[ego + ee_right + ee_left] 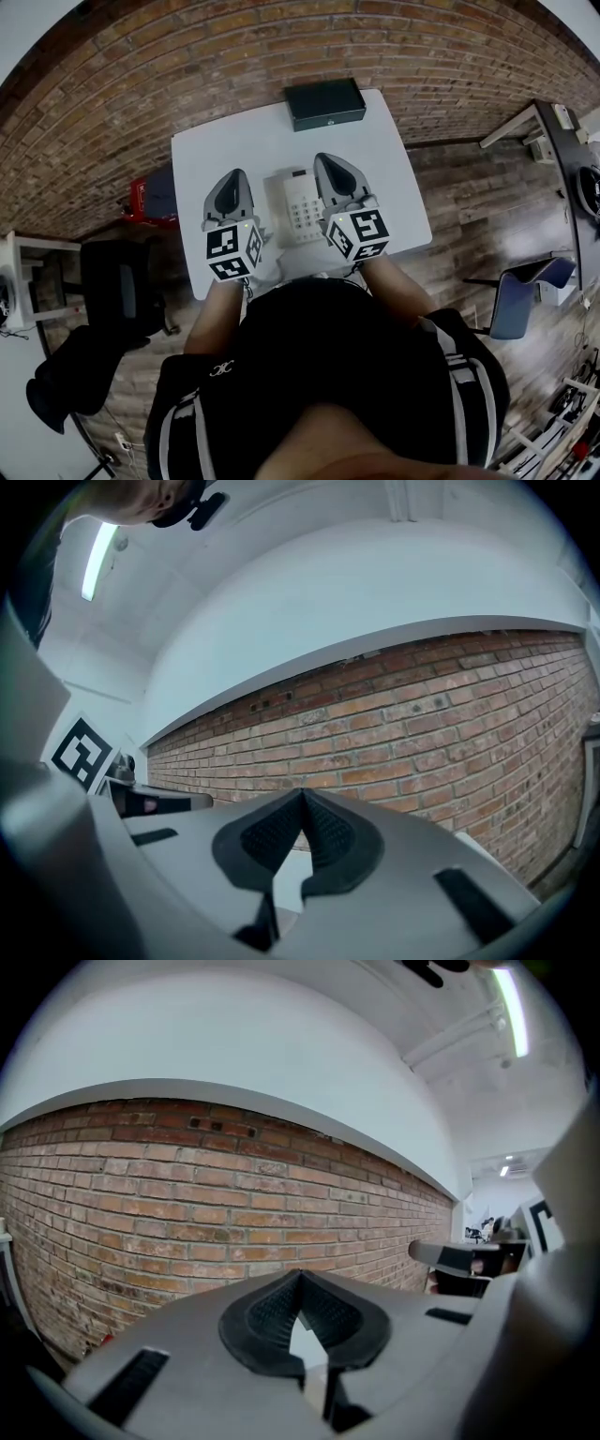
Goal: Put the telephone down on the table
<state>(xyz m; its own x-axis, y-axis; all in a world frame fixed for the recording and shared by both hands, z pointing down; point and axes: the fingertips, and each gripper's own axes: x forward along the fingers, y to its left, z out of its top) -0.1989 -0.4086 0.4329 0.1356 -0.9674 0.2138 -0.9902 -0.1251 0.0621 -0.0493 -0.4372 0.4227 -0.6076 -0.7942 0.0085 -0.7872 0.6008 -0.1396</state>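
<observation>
Head view: the telephone (302,208) is seen lying flat on the white table (394,178), between the left gripper (234,175) and the right gripper (329,161). Both are clenched with pads met and nothing grasped. The placing is judged done, so the tongs are best drawn clear, level and apart, without the telephone being nudged.

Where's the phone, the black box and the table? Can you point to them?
telephone (302,214), head view, on its keypad
black box (325,103), head view, middle of its top
table (225,150), head view, bare white top near the far left corner
</observation>
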